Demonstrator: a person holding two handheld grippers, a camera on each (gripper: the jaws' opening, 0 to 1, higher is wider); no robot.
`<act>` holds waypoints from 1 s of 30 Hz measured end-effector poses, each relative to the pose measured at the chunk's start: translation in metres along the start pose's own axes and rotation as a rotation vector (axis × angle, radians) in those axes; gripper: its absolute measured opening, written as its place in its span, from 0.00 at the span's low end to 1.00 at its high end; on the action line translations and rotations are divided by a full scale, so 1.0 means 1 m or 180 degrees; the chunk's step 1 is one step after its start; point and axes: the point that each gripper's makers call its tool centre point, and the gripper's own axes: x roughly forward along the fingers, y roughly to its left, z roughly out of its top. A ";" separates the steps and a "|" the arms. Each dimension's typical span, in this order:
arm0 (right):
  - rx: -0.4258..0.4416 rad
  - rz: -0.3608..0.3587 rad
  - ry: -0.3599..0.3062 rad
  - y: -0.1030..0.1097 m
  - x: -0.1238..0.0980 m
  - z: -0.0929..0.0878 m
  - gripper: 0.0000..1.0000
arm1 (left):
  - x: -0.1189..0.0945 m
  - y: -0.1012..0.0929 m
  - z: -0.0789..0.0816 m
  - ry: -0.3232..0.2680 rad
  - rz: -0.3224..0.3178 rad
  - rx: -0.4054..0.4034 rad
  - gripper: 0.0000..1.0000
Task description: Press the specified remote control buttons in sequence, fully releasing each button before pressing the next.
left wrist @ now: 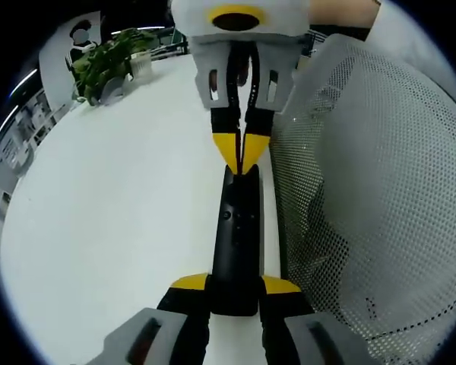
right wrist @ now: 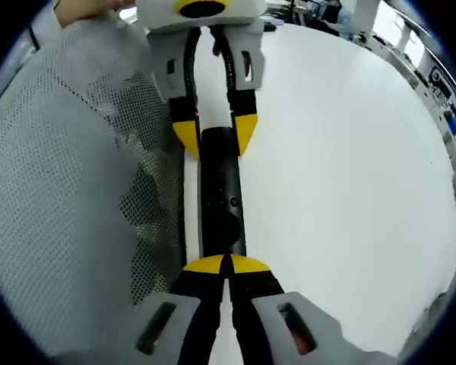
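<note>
At the desk (left wrist: 99,228) edge beside the person's mesh sleeve (left wrist: 380,190), the left gripper (left wrist: 235,293) clamps the near end of the black remote control (left wrist: 238,236). The right gripper (left wrist: 242,156), jaws pinched together, tips touch its far end. Risk: off-centre pressure could pivot the remote or strike a neighbouring button.

The left gripper (left wrist: 235,293) clamps the near end of a slim black remote control (left wrist: 238,239), one yellow-tipped jaw on either side. From the far side the right gripper (left wrist: 241,152) reaches in, its tips together and touching the remote's far end. A white table (left wrist: 114,220) lies below, a mesh-sleeved arm (left wrist: 380,198) at right, and a potted plant (left wrist: 110,65) far left.
</note>
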 end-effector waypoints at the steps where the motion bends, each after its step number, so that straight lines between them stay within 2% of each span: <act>1: 0.0065 -0.0033 -0.0080 0.000 0.000 0.000 0.00 | 0.000 0.000 0.000 -0.0004 -0.0001 -0.0003 0.24; 3: 0.0166 -0.0109 -0.0249 0.000 -0.001 0.000 0.00 | 0.000 0.000 0.000 -0.0013 -0.0004 -0.0008 0.24; 6: 0.0240 -0.0214 -0.0376 0.000 -0.002 -0.001 0.00 | 0.000 0.000 0.000 -0.0011 -0.0003 -0.0008 0.24; 14: -0.0188 -0.0312 -0.0276 0.001 0.000 0.005 0.00 | 0.000 0.000 0.001 -0.0025 -0.0006 -0.0023 0.24; 18: -0.0189 -0.0264 -0.0351 0.004 0.003 0.011 0.00 | 0.000 0.000 0.001 -0.0043 -0.0009 -0.0039 0.24; 23: -0.0260 -0.0256 -0.0256 0.003 0.003 0.012 0.00 | 0.000 0.000 0.001 -0.0030 -0.0013 -0.0031 0.24; 27: -0.0203 -0.0222 -0.0091 0.003 0.004 0.012 0.00 | 0.001 0.000 0.001 -0.0014 -0.0014 -0.0009 0.24; 30: -0.0299 -0.0210 0.0023 0.004 0.005 0.012 0.00 | 0.001 0.000 0.001 -0.0011 -0.0016 0.0000 0.24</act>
